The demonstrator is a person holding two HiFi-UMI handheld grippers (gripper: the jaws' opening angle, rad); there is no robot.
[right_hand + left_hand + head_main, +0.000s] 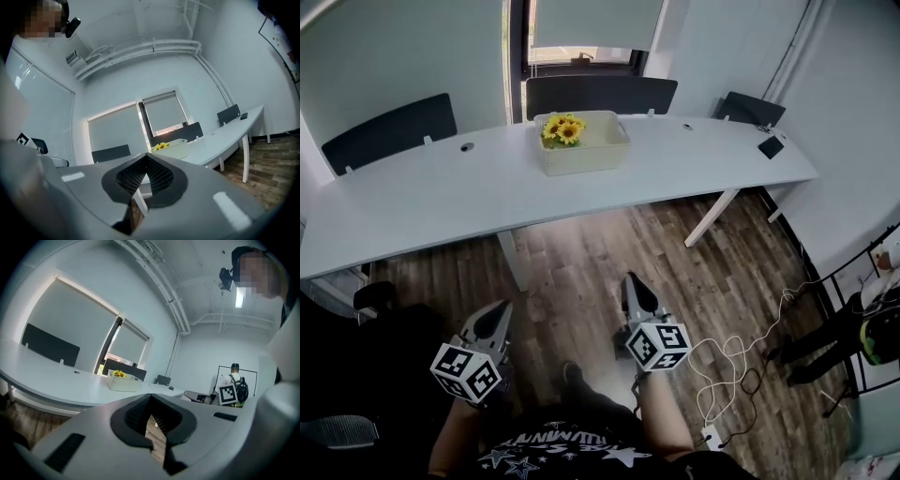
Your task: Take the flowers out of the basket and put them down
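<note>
Nearest, at the bottom of the head view, are two hand-held grippers over the wood floor (581, 253): the left gripper (500, 316) at about 7 o'clock and the right gripper (635, 287) at about 5 o'clock. Each carries one cube of square black-and-white markers. In both gripper views the jaws are pressed together with nothing between them. The person's dark shirt (553, 448) has white print and stars, which I cannot read. One white cable (727, 361) loops across the floor at 4 o'clock. At 3 o'clock, by the frame edge, stands one other person (862, 330). Further off at 12 o'clock, one long white table (441, 192) spans the room. On it stands one cream basket (584, 153), and the flowers (562, 129), a bunch of yellow sunflowers, sit in its left end. One small dark flat object (771, 146) lies on the table's right end at 1 o'clock. Three dark panels (600, 95) stand along the far edge. Nothing lies between the grippers and the basket except the table's near edge.
</note>
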